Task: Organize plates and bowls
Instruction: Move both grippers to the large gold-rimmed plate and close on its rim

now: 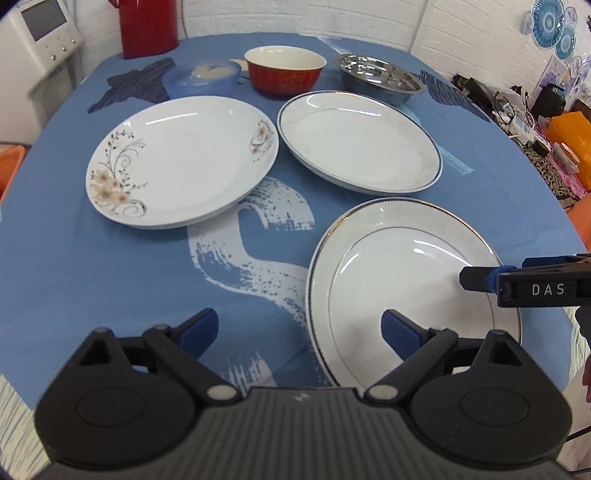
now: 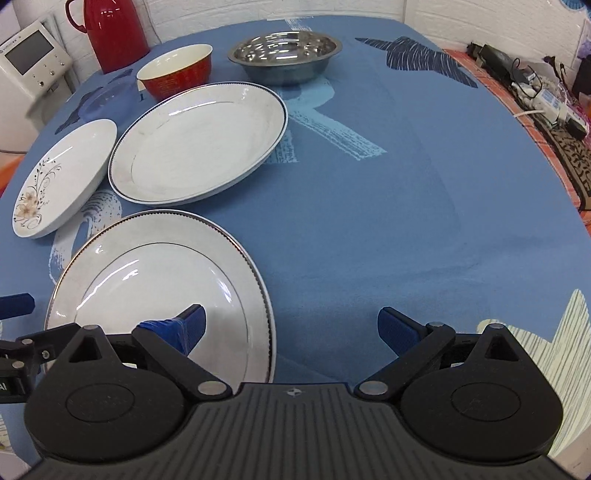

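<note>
Three white plates lie on the blue tablecloth. Nearest is the silver-rimmed plate (image 1: 399,258) (image 2: 147,280). Behind it are a blue-rimmed plate (image 1: 358,140) (image 2: 199,144) and a floral plate (image 1: 181,158) (image 2: 62,177). At the back stand a red bowl (image 1: 284,72) (image 2: 177,70), a steel bowl (image 1: 380,77) (image 2: 284,55) and a translucent blue bowl (image 1: 201,79) (image 2: 107,99). My left gripper (image 1: 299,328) is open and straddles the silver-rimmed plate's left rim. My right gripper (image 2: 293,326) is open and straddles its right rim. Neither holds anything.
A red thermos jug (image 1: 147,26) (image 2: 114,33) stands at the back left, beside a white appliance with a screen (image 1: 44,29). Cables and clutter (image 2: 539,96) line the table's right side. Open tablecloth (image 2: 388,203) lies right of the plates.
</note>
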A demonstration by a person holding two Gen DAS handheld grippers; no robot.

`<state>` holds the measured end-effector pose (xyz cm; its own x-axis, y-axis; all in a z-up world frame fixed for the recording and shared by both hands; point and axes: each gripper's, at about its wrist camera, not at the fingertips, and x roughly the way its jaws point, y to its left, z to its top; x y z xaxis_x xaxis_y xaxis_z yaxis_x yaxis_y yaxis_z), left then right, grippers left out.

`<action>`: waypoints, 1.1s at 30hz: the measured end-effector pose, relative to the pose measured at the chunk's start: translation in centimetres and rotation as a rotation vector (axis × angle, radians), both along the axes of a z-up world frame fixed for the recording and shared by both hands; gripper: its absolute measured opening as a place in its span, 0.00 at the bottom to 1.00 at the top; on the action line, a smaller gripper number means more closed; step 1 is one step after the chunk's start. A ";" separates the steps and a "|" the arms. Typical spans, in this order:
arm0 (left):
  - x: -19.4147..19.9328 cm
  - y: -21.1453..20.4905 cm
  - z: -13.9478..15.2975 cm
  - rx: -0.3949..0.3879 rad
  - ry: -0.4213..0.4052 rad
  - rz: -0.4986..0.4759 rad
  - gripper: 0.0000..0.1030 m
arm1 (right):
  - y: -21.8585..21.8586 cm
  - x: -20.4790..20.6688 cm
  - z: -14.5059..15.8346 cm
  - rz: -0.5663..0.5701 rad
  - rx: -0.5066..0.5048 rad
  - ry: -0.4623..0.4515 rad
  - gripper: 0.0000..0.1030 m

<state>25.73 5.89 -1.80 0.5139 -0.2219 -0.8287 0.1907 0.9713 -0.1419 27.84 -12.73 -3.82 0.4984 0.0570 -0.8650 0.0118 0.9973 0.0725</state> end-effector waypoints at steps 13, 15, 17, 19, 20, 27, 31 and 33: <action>0.8 -1.2 -1.3 0.049 -0.013 -0.054 0.90 | 1.3 0.0 -0.7 0.017 -0.017 -0.011 0.89; 0.7 -1.4 -1.4 0.066 -0.021 -0.053 0.89 | 1.3 0.3 -0.6 0.021 -0.017 0.019 0.89; 0.6 -1.4 -1.4 0.067 -0.029 -0.044 0.88 | 1.4 0.4 -0.5 0.034 -0.016 0.039 0.88; 0.5 -1.3 -1.4 0.059 -0.041 -0.039 0.82 | 1.5 -0.1 -0.4 0.073 -0.017 0.013 0.81; 0.4 -1.3 -1.2 0.049 -0.054 -0.045 0.71 | 1.7 -0.5 -0.4 0.100 -0.015 -0.006 0.78; -0.1 -1.4 -0.7 -0.019 -0.048 -0.049 0.25 | 1.4 -1.5 0.4 0.129 0.055 -0.035 0.22; 0.2 -0.2 -0.4 -0.113 0.015 -0.040 0.14 | 0.5 -1.8 0.4 0.065 0.156 -0.020 0.23; -0.1 0.1 -0.1 -0.115 0.008 -0.042 0.14 | 0.6 -2.2 0.5 0.054 0.197 -0.003 0.24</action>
